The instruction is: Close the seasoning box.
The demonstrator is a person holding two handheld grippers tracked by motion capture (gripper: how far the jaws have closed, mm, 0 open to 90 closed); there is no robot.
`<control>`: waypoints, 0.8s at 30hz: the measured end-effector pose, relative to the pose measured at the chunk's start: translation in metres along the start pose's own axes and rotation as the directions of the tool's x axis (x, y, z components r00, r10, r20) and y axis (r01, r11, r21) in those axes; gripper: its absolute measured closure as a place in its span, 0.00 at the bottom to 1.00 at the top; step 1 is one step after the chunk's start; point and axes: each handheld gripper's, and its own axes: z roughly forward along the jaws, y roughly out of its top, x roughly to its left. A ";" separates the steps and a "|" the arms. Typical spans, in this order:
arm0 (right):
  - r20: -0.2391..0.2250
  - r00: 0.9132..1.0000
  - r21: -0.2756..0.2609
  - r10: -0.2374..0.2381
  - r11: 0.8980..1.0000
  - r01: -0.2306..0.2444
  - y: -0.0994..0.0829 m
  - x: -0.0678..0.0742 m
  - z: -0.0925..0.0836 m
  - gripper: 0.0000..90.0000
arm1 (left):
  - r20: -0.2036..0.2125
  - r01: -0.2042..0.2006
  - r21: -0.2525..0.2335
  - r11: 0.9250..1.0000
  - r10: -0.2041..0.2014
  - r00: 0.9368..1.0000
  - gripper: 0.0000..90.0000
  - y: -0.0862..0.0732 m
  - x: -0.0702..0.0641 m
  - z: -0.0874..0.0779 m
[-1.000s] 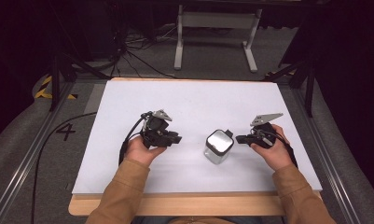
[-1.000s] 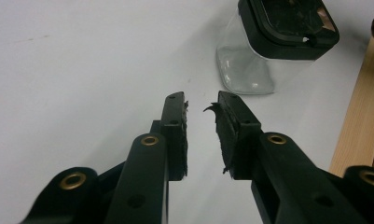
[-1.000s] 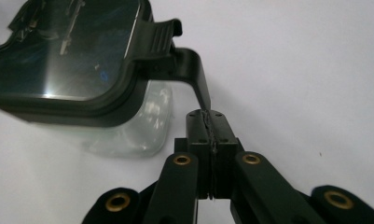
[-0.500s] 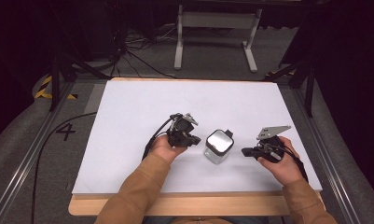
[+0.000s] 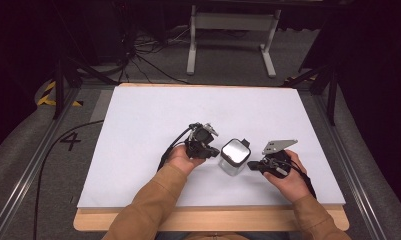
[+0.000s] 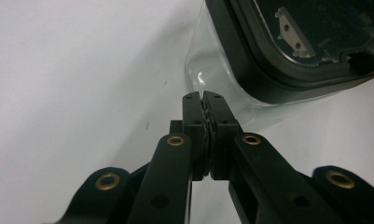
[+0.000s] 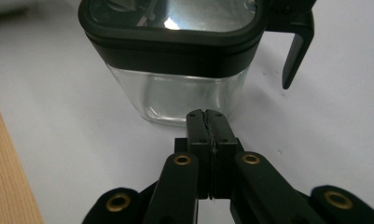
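High view: a clear jar [image 5: 233, 158] with a black lid stands on the table [image 5: 138, 125]. The left gripper [image 5: 214, 150] has moved in from well apart to just beside it; the right gripper [image 5: 252, 165] has drawn back slightly.

Left gripper view: jaws closed, empty, tips at the jar [image 6: 212, 79] wall.

Right gripper view: jaws closed, empty, near the jar [image 7: 175, 70]. Both flank it, likely ready to steady or open it.

left gripper [image 5: 211, 151] nearer jar [image 5: 234, 156], right gripper [image 5: 253, 165] withdrawn
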 end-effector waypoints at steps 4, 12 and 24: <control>0.013 1.000 0.010 0.004 1.000 -0.004 0.003 -0.003 0.004 1.00 | -0.014 0.027 -0.017 0.999 -0.027 1.000 0.96 -0.005 0.003 -0.008; 0.025 1.000 0.006 -0.001 1.000 0.001 0.015 -0.015 0.018 1.00 | -0.061 0.065 -0.031 0.997 -0.067 0.996 0.96 -0.024 0.006 -0.030; 0.025 1.000 -0.035 -0.003 0.999 0.004 0.040 -0.036 0.048 1.00 | -0.098 0.127 -0.048 0.991 -0.131 0.987 0.95 -0.048 0.009 -0.048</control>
